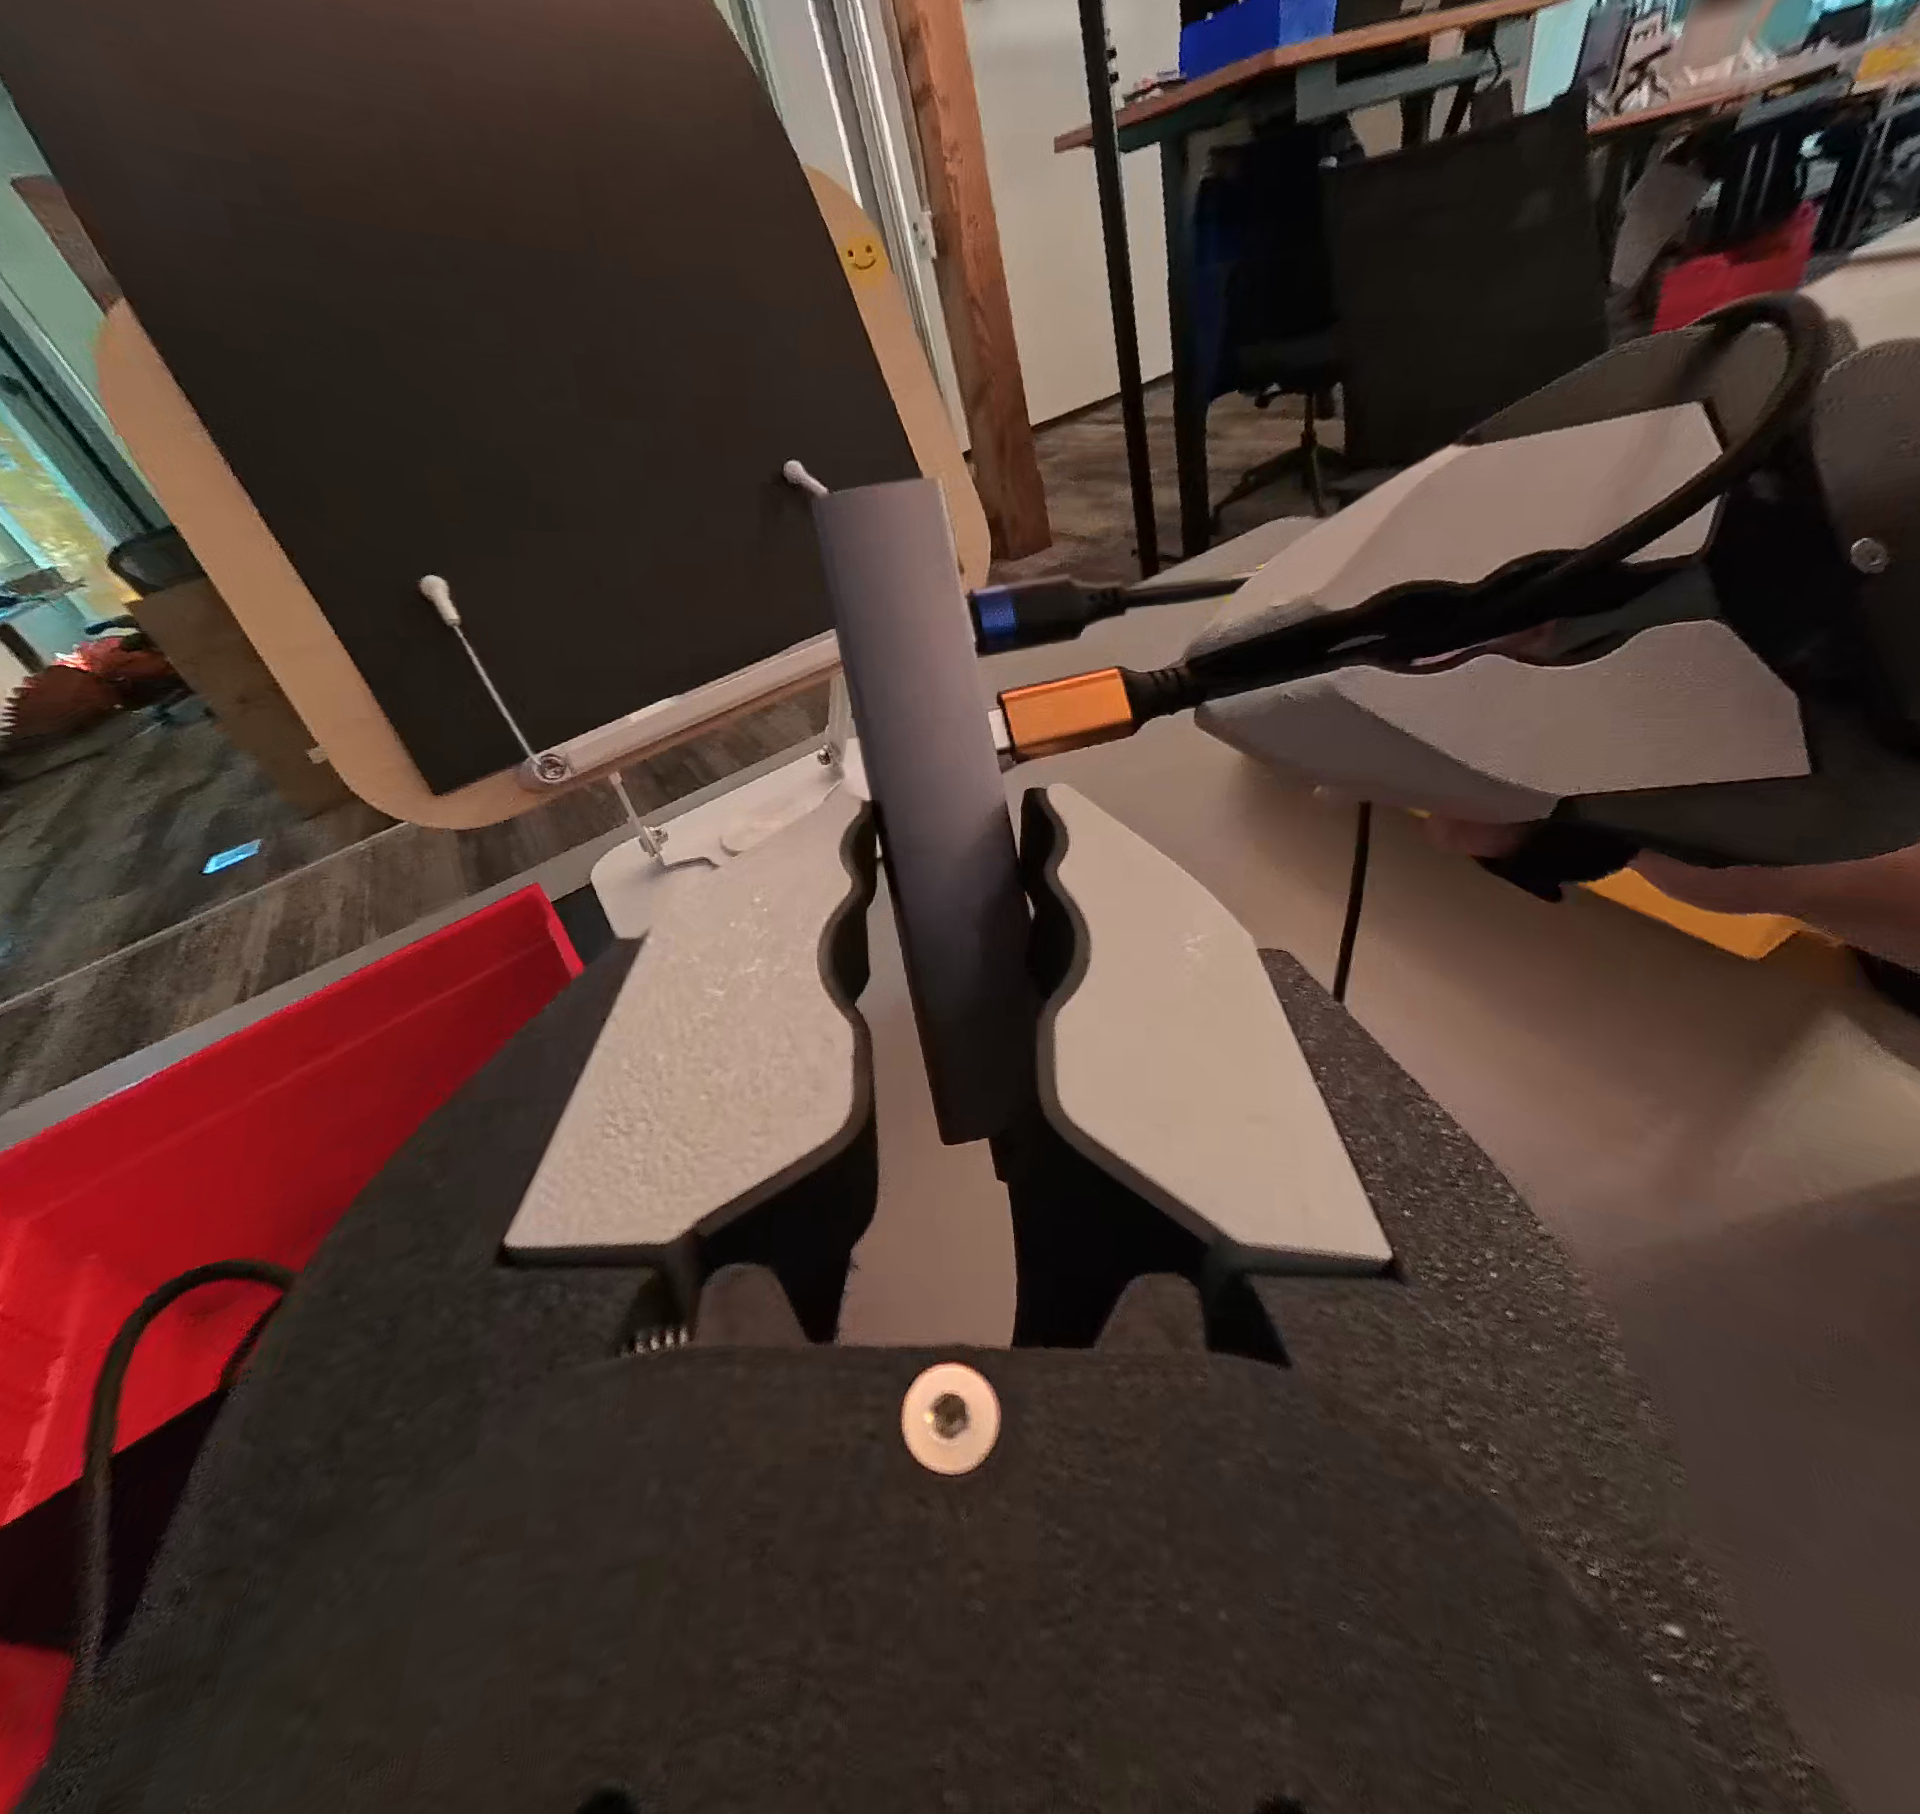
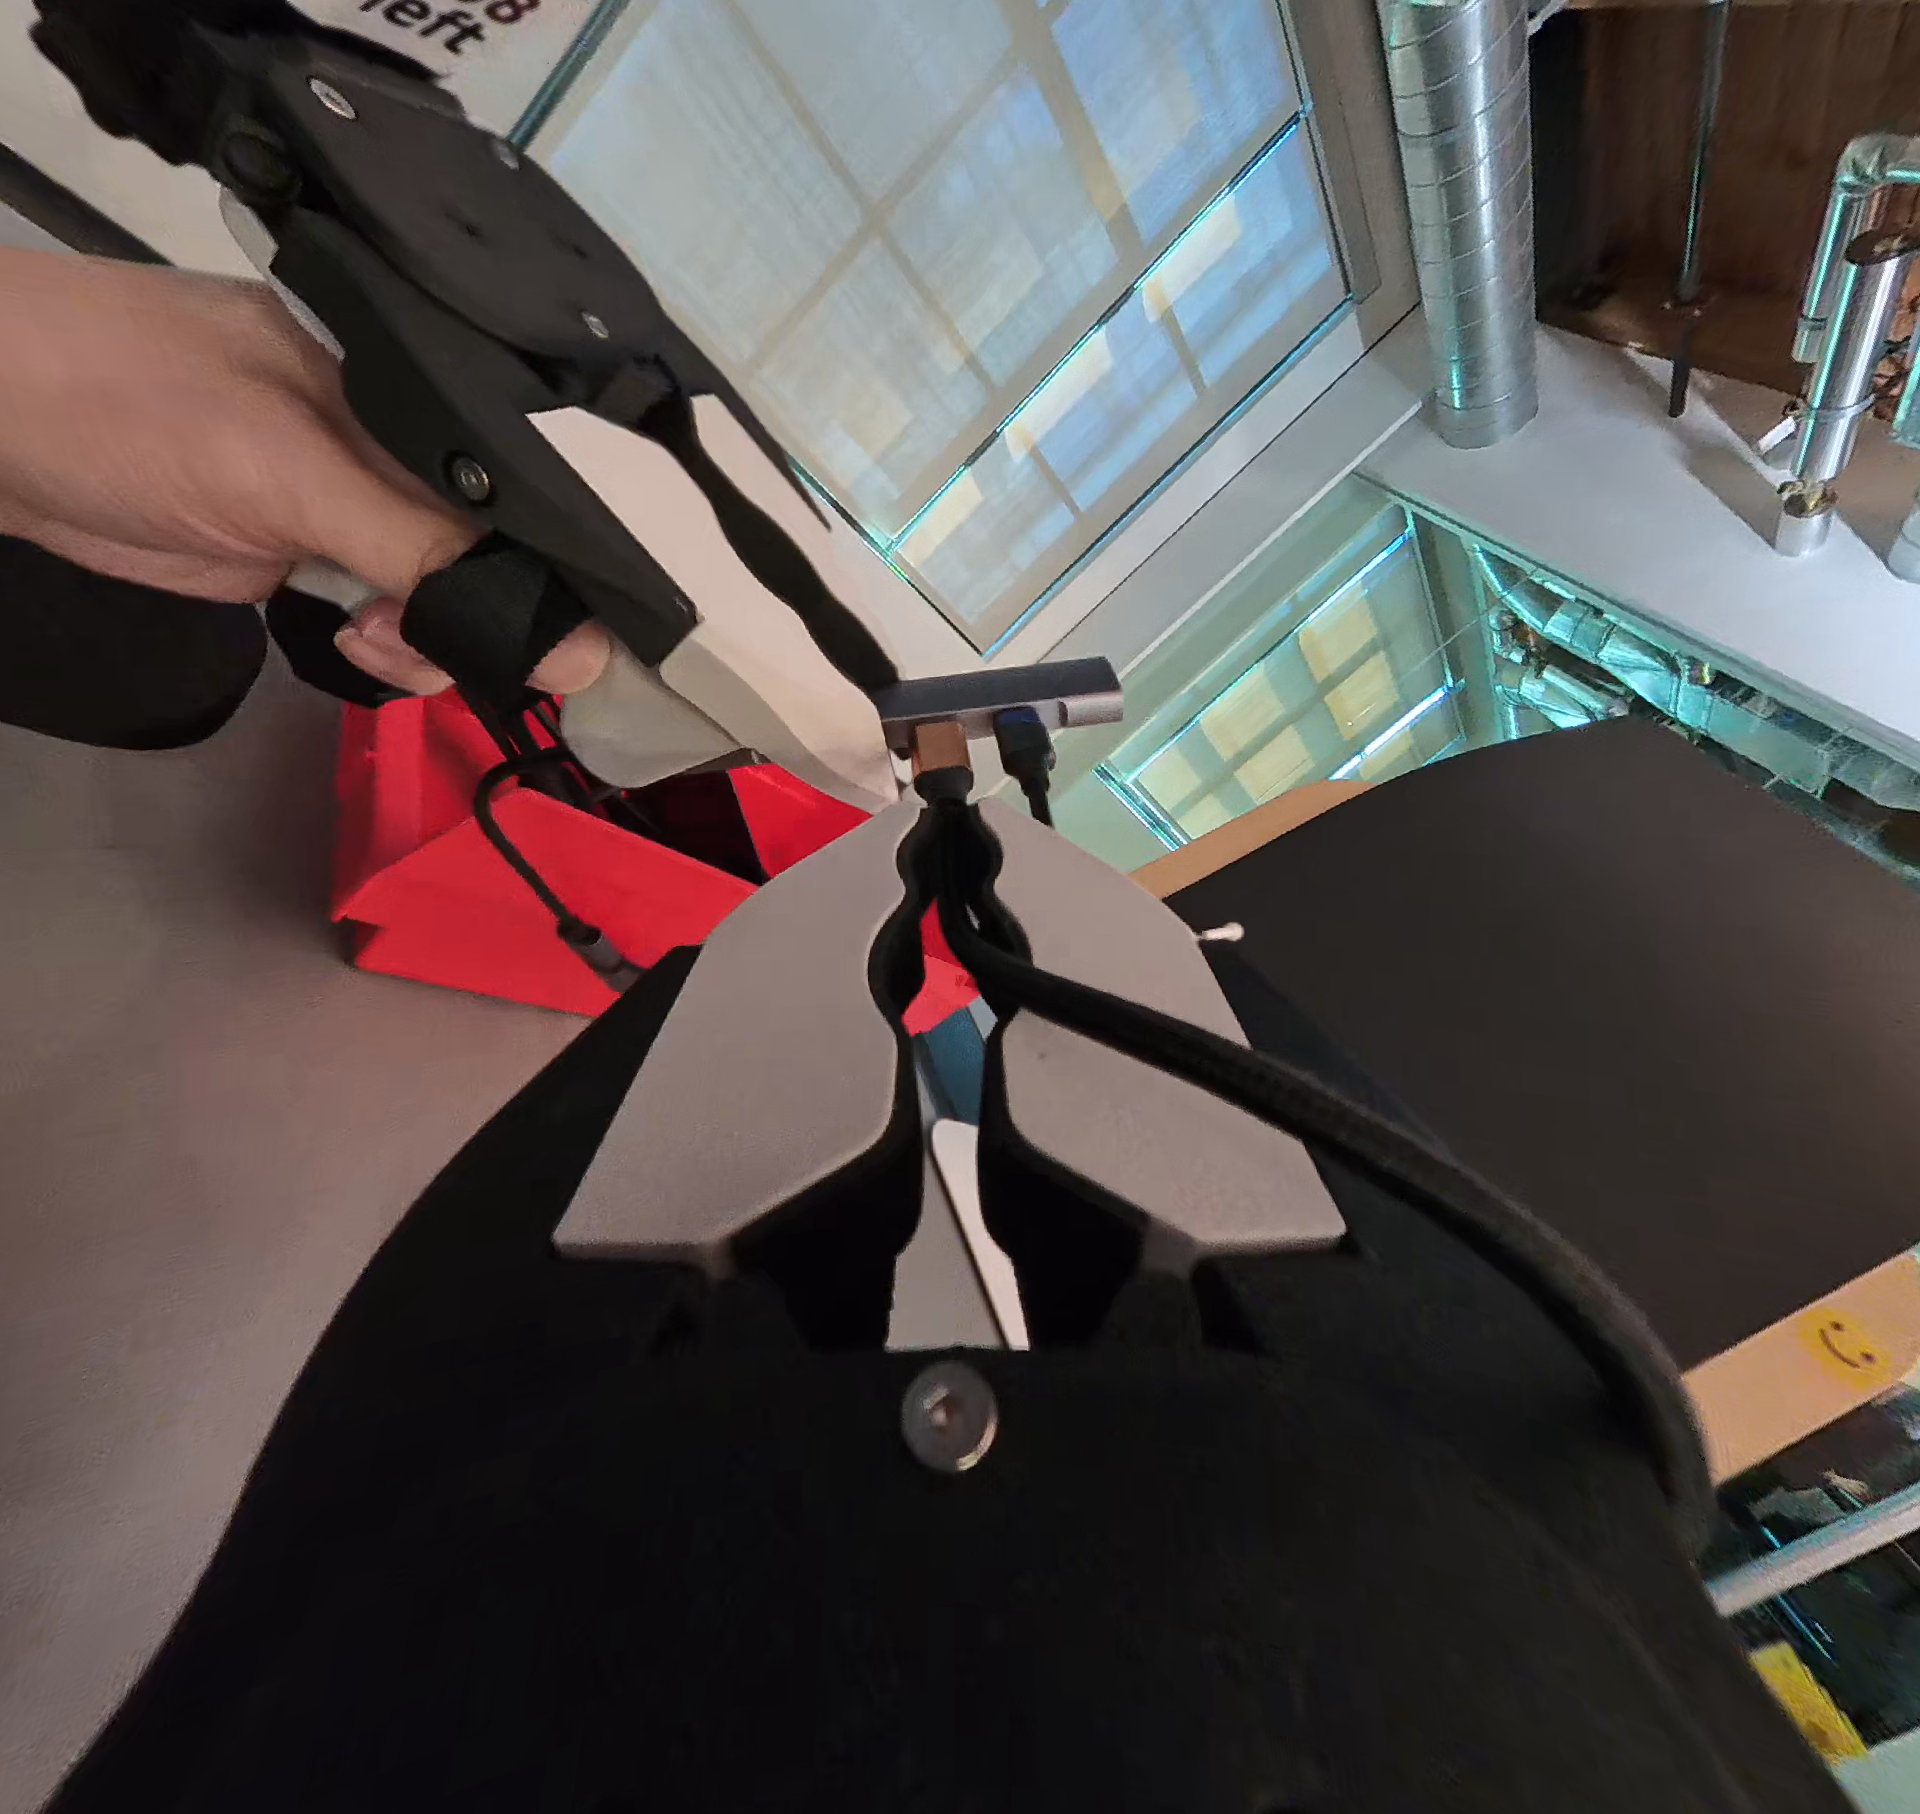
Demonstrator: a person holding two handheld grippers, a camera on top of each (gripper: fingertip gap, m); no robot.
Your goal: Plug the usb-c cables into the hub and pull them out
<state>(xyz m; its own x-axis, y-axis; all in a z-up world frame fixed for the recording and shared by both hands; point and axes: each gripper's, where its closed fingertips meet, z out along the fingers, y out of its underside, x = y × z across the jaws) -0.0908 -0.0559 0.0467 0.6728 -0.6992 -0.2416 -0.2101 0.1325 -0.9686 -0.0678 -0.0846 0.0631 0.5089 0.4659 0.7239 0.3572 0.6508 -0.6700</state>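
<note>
With left tongs (image 1: 948, 917) clamping the upright hub (image 1: 914, 725): right tongs (image 1: 1195, 694) closed on the orange-plug cable (image 1: 1065, 715), silver tip showing, blue plug (image 1: 1023, 611) seated above.

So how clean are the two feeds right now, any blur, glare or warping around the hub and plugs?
Left wrist view: hub and orange plug sharp, no glare; wide-angle bending curves the dark board, floor edges slightly smeared. Right wrist view: steeply tilted; bright windows backlight the small hub, plugs soft; the gripper body is near black.
</note>
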